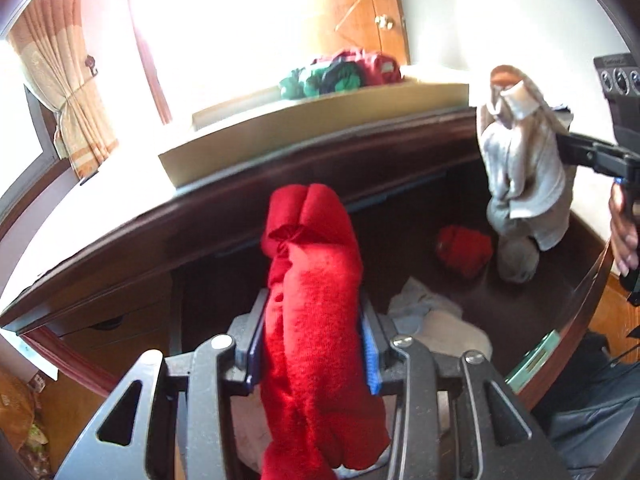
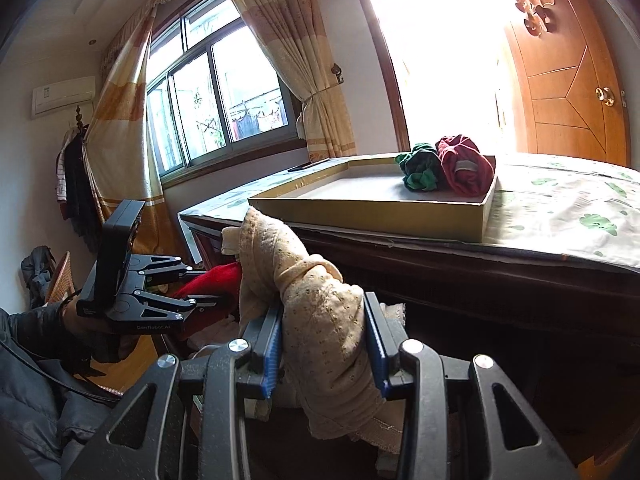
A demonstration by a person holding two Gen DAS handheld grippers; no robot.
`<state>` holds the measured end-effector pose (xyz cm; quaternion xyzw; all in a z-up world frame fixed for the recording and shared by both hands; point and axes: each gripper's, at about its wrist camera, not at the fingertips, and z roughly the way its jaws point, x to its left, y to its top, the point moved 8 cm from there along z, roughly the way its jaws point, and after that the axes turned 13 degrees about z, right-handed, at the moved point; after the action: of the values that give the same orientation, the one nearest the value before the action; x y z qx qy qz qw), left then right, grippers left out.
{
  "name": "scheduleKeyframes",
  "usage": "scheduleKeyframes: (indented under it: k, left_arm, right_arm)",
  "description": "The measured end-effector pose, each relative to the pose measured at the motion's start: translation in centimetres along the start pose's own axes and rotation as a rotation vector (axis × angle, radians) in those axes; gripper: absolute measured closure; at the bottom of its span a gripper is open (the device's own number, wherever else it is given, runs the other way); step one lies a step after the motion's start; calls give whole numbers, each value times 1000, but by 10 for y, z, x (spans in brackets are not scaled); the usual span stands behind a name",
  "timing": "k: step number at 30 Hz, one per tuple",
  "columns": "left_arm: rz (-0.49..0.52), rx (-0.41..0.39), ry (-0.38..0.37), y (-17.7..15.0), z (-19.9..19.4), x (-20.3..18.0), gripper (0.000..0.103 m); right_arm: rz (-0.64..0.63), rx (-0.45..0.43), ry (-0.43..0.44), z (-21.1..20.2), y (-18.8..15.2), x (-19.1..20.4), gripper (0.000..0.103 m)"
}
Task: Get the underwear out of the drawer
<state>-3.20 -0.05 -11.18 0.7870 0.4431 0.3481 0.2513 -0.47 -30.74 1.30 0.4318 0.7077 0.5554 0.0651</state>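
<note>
Above the open drawer (image 1: 460, 216), both hands are loaded. The left hand-held gripper (image 1: 314, 328) is clamped on a red underwear roll (image 1: 316, 320), which sticks up between its 2 blue pads & hangs out below. The right hand-held gripper (image 2: 324, 344) grips a beige dotted underwear piece (image 2: 320, 312) the same way, raised near the worktop (image 2: 560, 216) edge. More items lie in the drawer, incl. a red bundle (image 1: 464, 254). On the worktop, a shallow tray (image 2: 360, 208) holds green & dark red clothes (image 2: 444, 164).
</note>
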Motion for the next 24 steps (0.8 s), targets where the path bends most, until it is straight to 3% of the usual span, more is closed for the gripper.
scheduleKeyframes:
  k: [13,24]
  left_arm:
    - [-29,-224,33,37,-39,5,66]
    - [-35,-315,82,73,-75,25,66]
  right_arm:
    - [96,-36,82,-6,14,4,64]
    - [106,-68,122,-6,60,37,64]
